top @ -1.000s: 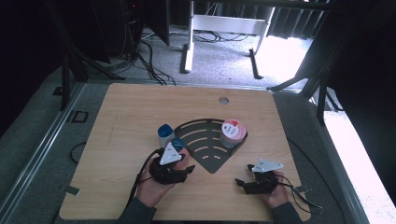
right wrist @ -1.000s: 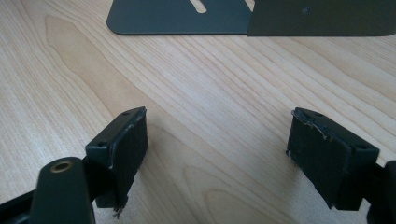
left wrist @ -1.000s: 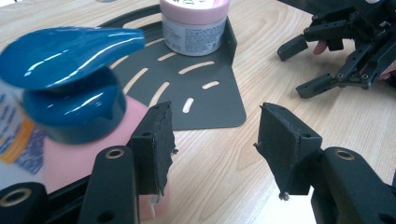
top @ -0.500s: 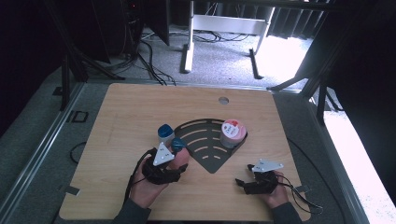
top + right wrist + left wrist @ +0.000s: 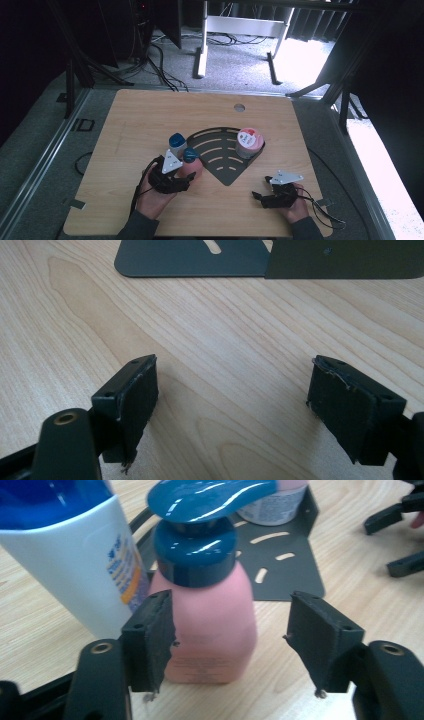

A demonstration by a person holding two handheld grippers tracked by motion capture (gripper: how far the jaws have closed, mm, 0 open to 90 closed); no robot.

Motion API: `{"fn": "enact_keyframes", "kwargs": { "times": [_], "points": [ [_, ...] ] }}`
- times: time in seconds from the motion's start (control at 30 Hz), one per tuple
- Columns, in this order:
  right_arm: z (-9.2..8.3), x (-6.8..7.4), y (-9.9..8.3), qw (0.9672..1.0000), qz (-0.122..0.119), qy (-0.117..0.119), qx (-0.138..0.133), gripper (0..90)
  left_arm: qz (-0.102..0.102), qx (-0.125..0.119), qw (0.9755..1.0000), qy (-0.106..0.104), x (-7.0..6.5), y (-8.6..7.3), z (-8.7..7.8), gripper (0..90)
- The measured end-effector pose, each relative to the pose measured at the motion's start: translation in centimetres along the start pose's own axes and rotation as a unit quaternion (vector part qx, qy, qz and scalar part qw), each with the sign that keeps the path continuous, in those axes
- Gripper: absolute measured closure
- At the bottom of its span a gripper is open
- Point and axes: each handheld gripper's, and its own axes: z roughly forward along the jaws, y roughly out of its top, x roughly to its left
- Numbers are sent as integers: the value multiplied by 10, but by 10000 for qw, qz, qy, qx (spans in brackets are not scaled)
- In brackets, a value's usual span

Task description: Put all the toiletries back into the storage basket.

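On tabletop (image 5: 125,125), left gripper (image 5: 232,645) has just opened its fingers around the pink bottle (image 5: 210,625), drawing slightly back; right gripper (image 5: 235,410) open, empty.

- A lab or test room, not a home.
- The bare wooden desk (image 5: 150,120) stands inside a dark metal frame (image 5: 345,95).
- Behind the desk, loose cables (image 5: 160,70) cross grey carpet (image 5: 240,70).
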Motion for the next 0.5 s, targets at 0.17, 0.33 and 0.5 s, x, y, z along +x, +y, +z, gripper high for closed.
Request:
{"fn": "enact_keyframes", "kwargs": {
  "times": [0.17,0.33,0.5],
  "points": [
    [0,0,0,10000,-5,4,2,196,-11,-3,9999,112,1,-1,6,327],
    [0,0,0,10000,-10,5,2,195,-21,-6,9998,175,3,1,9,322],
    [0,0,0,10000,6,4,2,196,-18,-39,9998,206,5,4,13,322]
  ]
}}
